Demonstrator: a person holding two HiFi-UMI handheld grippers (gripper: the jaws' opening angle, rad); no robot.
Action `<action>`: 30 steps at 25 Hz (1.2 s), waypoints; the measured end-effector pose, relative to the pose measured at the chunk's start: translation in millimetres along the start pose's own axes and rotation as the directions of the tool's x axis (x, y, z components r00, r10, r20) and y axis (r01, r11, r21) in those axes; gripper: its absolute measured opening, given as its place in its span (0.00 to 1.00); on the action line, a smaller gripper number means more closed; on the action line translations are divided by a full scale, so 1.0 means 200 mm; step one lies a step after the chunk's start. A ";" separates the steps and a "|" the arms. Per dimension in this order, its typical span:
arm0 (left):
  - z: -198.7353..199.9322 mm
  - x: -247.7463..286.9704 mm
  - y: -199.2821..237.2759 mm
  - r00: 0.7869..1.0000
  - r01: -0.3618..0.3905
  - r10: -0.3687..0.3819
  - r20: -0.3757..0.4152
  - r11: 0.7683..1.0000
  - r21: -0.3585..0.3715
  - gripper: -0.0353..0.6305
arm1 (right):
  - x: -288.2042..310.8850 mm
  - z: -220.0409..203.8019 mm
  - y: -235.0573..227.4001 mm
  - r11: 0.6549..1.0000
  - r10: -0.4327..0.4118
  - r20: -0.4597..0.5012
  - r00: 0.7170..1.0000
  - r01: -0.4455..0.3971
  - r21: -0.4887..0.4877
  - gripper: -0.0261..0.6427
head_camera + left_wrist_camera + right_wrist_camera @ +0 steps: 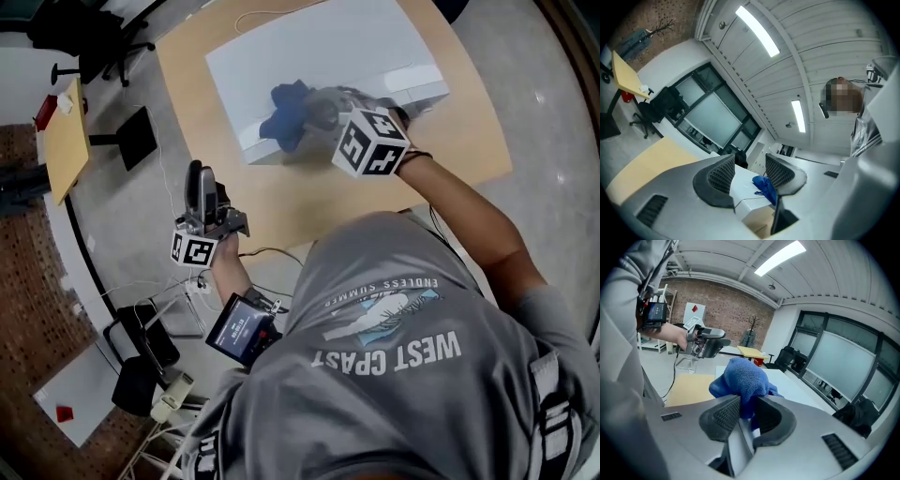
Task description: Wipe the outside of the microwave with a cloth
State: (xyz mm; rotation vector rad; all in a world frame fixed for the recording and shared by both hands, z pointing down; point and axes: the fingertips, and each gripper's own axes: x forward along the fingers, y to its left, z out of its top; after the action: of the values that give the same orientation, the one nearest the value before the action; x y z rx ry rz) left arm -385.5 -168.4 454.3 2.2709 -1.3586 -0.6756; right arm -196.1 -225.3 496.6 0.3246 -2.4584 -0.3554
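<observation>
The soft blue cloth point(286, 114) point(740, 380) point(764, 186) lies bunched up on the flat top of the big white microwave point(319, 47), close to its front edge. The right gripper point(314, 111) point(747, 411) has its two dark jaws squeezed tight on the cloth, and a fat lump of it puffs out past the tips. The microwave sits on a light brown wooden table point(187, 56).

The left gripper point(202, 178) point(749, 171) is well apart from the microwave, off the near edge of the table and over the grey floor point(131, 216). Its jaws stand apart and hold nothing. In the left gripper view, the cloth and the microwave show far off through the gap.

A black office chair point(103, 37) stands on the floor past the far left corner of the table.
</observation>
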 end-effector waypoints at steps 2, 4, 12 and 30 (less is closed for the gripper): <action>0.06 0.09 -0.08 1.000 0.015 -0.015 0.000 1.000 -0.008 0.38 | -0.15 -0.02 -0.13 0.999 -0.026 -0.023 0.999 0.027 0.017 0.18; 0.08 0.13 -0.16 1.000 0.025 -0.025 0.010 0.999 -0.025 0.38 | -0.26 -0.06 -0.21 0.999 -0.040 -0.042 0.998 0.042 0.034 0.17; -0.17 0.07 -0.25 1.000 -0.005 0.005 -0.014 1.000 0.003 0.38 | -0.49 -0.61 -0.27 0.982 -0.123 -0.156 0.980 0.143 0.125 0.09; -0.36 0.08 -0.40 0.997 -0.081 0.081 -0.001 0.995 0.058 0.38 | -0.76 -0.76 -0.44 0.963 -0.109 -0.133 0.985 0.138 0.233 0.40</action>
State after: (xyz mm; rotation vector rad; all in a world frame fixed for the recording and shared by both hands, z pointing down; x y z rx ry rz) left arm -280.8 -139.5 462.4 2.2465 -1.4778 -0.6130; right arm 28.4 -286.8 499.8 0.5880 -2.3713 -0.0831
